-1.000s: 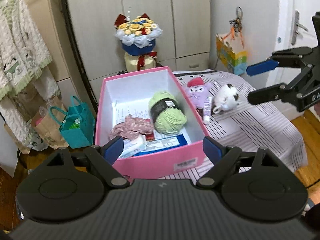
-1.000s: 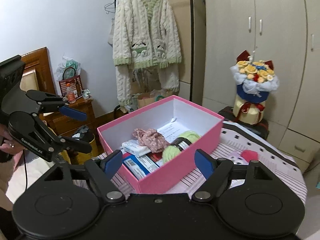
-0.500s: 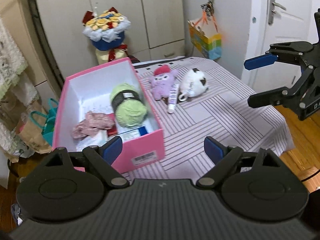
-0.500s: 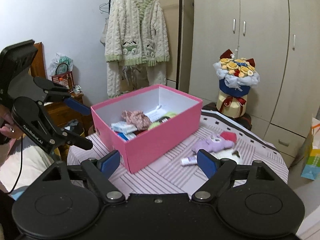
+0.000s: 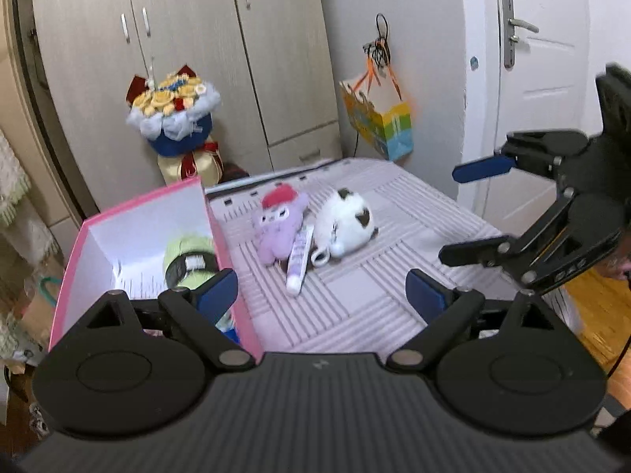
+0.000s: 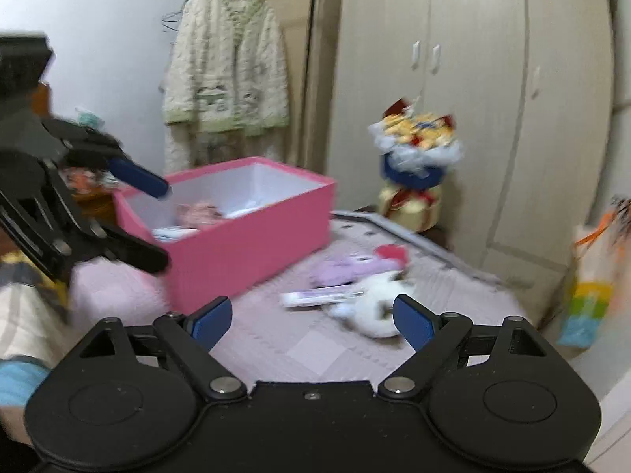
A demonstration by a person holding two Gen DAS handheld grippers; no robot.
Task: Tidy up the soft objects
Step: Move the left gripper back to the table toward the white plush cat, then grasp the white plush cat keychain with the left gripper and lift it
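Left wrist view: the left gripper [image 5: 321, 293] hangs empty above a striped, cloth-covered table [image 5: 394, 213], its blue-padded jaws spread wide and opening further. Ahead on the cloth lie a purple plush toy [image 5: 278, 226] with a red cap, a white plush toy [image 5: 347, 218] with dark patches, and a small tube [image 5: 299, 260] lying between them, apparently touching both. To the left stands an open pink box [image 5: 230, 264] holding a ball of green yarn [image 5: 189, 252]. The right gripper [image 5: 469, 213] enters from the right, near the plush toys but clear of them.

Right wrist view, blurred: the right gripper [image 6: 311, 319] is also empty, jaws spread and widening, with the white plush toy [image 6: 372, 303] just ahead of its right pad. The purple plush toy [image 6: 351, 266] and tube [image 6: 319, 297] lie beyond; the pink box [image 6: 248, 236] stands further left.

Risk: the toys and tube are bunched together, so a closing grip could catch the tube too, or nudge a neighbour off the table. Both grippers converging here might collide.
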